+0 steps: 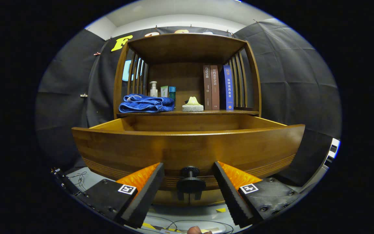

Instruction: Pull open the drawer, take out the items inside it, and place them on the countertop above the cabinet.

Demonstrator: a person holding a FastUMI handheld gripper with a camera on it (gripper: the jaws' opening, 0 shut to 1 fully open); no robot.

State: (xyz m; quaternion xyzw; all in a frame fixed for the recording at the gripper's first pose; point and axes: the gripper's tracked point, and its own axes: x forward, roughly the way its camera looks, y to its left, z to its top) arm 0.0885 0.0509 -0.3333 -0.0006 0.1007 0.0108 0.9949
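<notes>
Drawer (187, 146), the brown wooden one, looks pulled out already, black round knob (190, 183) sitting between the wide-open claw (188, 183) fingers, untouched. Next I'd guess: lift over its front, reach inside.

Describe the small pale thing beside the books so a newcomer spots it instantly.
On the wooden cabinet's countertop, above the open drawer, find the three upright books. Just left of them sits a pale yellow-green cone on a whitish speckled pad, squat, unlike the folded blue towel beyond.

Camera rides low, seemingly level with the drawer (187, 148), close, facing the cabinet (187, 48).
</notes>
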